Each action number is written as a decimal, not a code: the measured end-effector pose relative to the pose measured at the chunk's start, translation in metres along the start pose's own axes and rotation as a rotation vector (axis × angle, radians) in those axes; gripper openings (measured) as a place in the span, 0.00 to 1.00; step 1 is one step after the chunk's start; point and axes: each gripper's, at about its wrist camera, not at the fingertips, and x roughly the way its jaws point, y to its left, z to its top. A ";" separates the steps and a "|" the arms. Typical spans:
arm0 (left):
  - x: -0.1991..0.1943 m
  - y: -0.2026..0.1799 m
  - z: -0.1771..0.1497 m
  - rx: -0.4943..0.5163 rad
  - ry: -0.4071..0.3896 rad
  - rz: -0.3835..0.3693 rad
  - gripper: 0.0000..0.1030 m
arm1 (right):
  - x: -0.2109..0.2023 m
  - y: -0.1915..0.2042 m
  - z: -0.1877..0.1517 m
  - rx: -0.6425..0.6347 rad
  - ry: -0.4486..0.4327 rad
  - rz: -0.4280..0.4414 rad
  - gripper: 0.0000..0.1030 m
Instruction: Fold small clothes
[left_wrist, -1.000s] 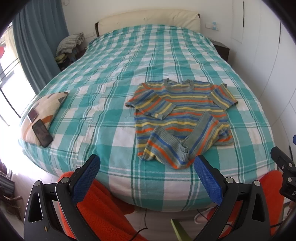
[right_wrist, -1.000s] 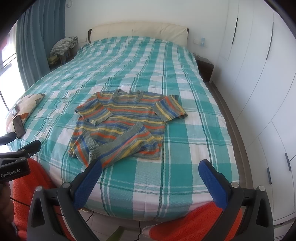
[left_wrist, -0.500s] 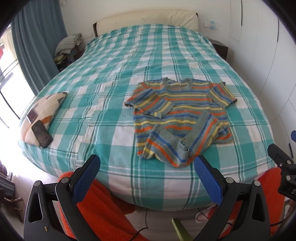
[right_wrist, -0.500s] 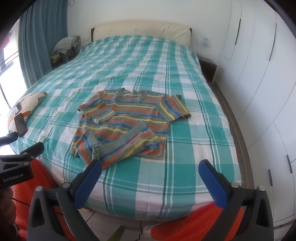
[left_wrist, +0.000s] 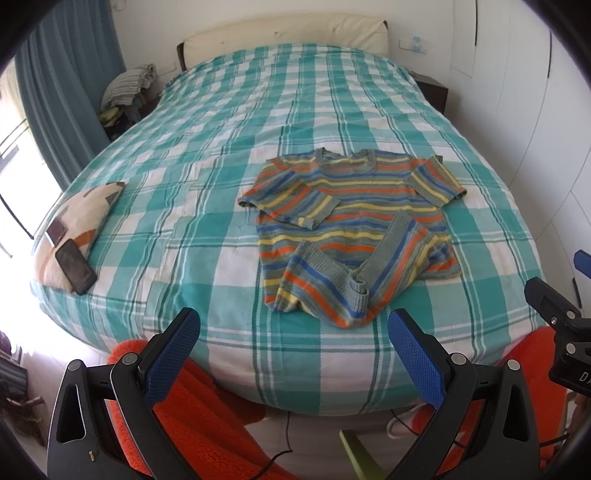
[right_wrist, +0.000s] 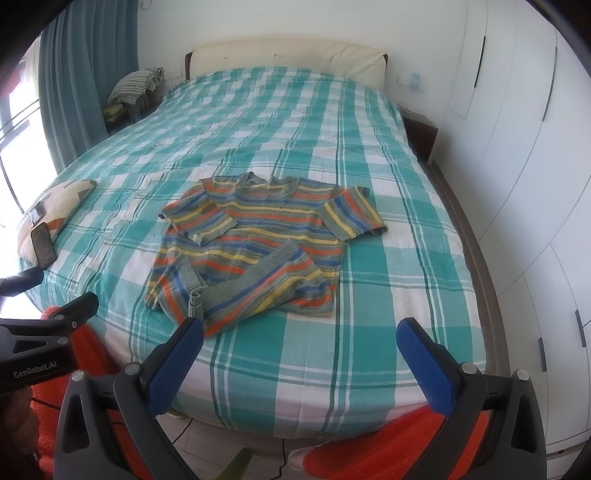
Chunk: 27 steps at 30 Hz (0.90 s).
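We hold both claws at the foot of the bed (left_wrist: 207, 206), whose teal and white checked cover stretches away ahead of us to a cream headboard (right_wrist: 288, 59) at the far end. Beyond the right claw (right_wrist: 299, 354), off to its right, stands a run of white wardrobe doors (right_wrist: 524, 155), and far ahead to the left of both claws hangs a blue curtain (left_wrist: 70, 74). The striped sweater (left_wrist: 351, 229) lies on the cover just ahead of the left claw (left_wrist: 293, 343) and slightly to its right; seen from the right claw it lies ahead and to the left. Its neck points away from us, one sleeve is folded in across the chest, the other sleeve spreads out to the right, and the near hem is turned up in a rumpled fold toward us. Neither claw touches it. A patterned cushion (left_wrist: 79, 218) rests at the bed's edge well to the left of the left claw, with a dark phone (left_wrist: 75, 266) lying on its near end. Orange fabric (left_wrist: 192, 417) shows below both claws. The left claw is spread wide and holds nothing; the right claw is likewise wide apart and empty, its blue pads (right_wrist: 424, 365) over the bed's near edge.
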 end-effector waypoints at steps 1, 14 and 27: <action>0.000 0.000 -0.001 0.001 0.000 -0.001 0.99 | 0.001 0.000 0.000 0.001 0.000 0.000 1.00; 0.007 0.005 -0.005 -0.019 0.021 0.004 0.99 | 0.008 0.003 -0.001 0.007 0.016 0.006 1.00; 0.010 0.006 -0.006 -0.018 0.026 0.000 0.99 | 0.011 0.003 -0.005 0.010 0.020 0.009 1.00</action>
